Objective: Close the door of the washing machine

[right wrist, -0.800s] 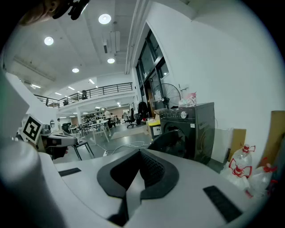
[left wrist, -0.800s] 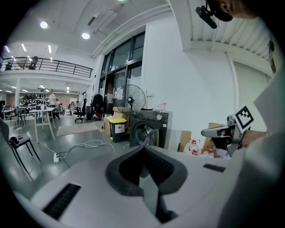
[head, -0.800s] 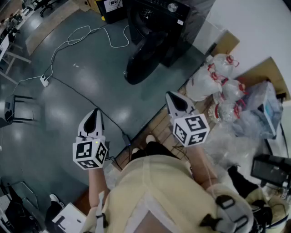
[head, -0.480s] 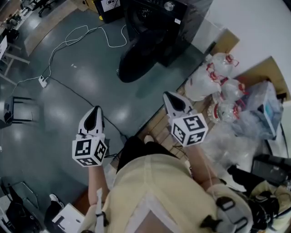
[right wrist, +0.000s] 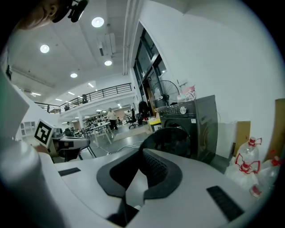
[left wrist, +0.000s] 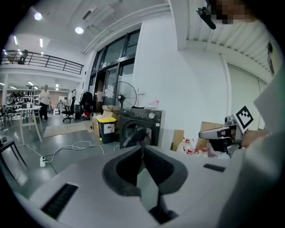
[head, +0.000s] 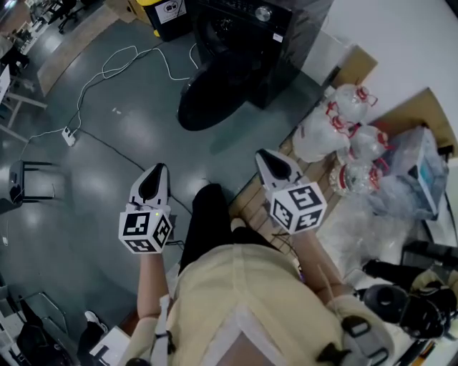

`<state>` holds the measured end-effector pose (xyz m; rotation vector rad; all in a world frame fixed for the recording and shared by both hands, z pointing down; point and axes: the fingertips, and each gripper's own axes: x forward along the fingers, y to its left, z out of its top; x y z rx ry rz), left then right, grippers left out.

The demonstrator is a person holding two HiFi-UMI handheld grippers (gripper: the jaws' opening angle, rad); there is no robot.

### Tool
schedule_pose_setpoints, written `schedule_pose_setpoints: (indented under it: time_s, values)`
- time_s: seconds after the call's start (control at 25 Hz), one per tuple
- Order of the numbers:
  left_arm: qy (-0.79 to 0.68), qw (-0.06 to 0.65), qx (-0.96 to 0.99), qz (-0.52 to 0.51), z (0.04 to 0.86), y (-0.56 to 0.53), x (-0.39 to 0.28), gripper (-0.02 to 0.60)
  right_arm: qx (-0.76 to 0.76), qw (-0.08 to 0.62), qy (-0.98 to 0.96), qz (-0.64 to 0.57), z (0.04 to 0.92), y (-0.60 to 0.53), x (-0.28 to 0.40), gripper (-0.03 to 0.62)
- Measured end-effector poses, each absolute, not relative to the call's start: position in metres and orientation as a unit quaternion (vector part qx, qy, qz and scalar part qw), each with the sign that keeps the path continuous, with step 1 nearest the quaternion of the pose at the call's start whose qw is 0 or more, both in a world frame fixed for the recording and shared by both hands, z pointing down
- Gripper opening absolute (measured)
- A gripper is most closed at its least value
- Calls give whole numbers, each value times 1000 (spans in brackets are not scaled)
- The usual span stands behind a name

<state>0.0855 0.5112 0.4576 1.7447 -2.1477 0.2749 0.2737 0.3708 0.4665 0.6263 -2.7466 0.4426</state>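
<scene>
The dark washing machine (head: pixel 247 28) stands at the top of the head view, its round door (head: pixel 215 96) swung open and out over the floor. Both grippers are held well short of it, with nothing between their jaws. My left gripper (head: pixel 154 175) is shut and points toward the machine (left wrist: pixel 141 124) and its door (left wrist: pixel 132 136) ahead. My right gripper (head: pixel 268 161) is shut too, and the open door (right wrist: pixel 171 138) shows just past its tips in front of the machine (right wrist: pixel 196 120).
A white cable (head: pixel 122 61) and a power strip (head: pixel 69 136) lie on the grey floor to the left. A yellow-lidded bin (head: pixel 168 11) stands beside the machine. Tied plastic bags (head: pixel 336 125) and a wooden pallet (head: pixel 254 207) crowd the right. A black stool (head: pixel 28 182) is at far left.
The person has stepped toward the machine; a dark trouser leg has swung forward between the grippers. Both grippers stay shut and keep their pose.
</scene>
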Motion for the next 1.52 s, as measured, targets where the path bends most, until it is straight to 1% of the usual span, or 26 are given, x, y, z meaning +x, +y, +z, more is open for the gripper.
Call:
schedule_pose_setpoints:
  time_s: [0.2, 0.4, 0.44, 0.52, 0.68, 0.92, 1.08, 1.32, 1.52]
  values:
    - [-740, 187, 637, 112, 473, 470, 69, 6, 221, 155, -950, 156, 484, 345, 256, 8]
    - [-725, 178, 655, 118, 481, 425, 32, 8, 219, 156, -951, 154, 488, 316, 213, 9]
    - [-721, 177, 660, 117, 483, 415, 23, 13, 220, 158, -950, 155, 489, 311, 204, 19]
    - [-711, 178, 670, 118, 487, 393, 5, 47, 216, 162, -950, 154, 490, 302, 187, 66]
    - [-689, 172, 690, 137, 493, 353, -26, 75, 220, 173, -948, 153, 494, 283, 156, 84]
    - [-646, 170, 723, 176, 503, 299, -63, 108, 241, 188, -939, 156, 482, 250, 118, 84]
    - [-601, 182, 753, 195, 509, 274, -81, 118, 258, 208, -931, 152, 460, 235, 100, 84]
    - [-535, 166, 785, 264, 521, 245, -93, 141, 282, 215, -921, 162, 444, 220, 74, 84]
    - [-524, 172, 785, 282, 532, 222, -90, 153, 281, 217, -920, 166, 443, 201, 62, 84]
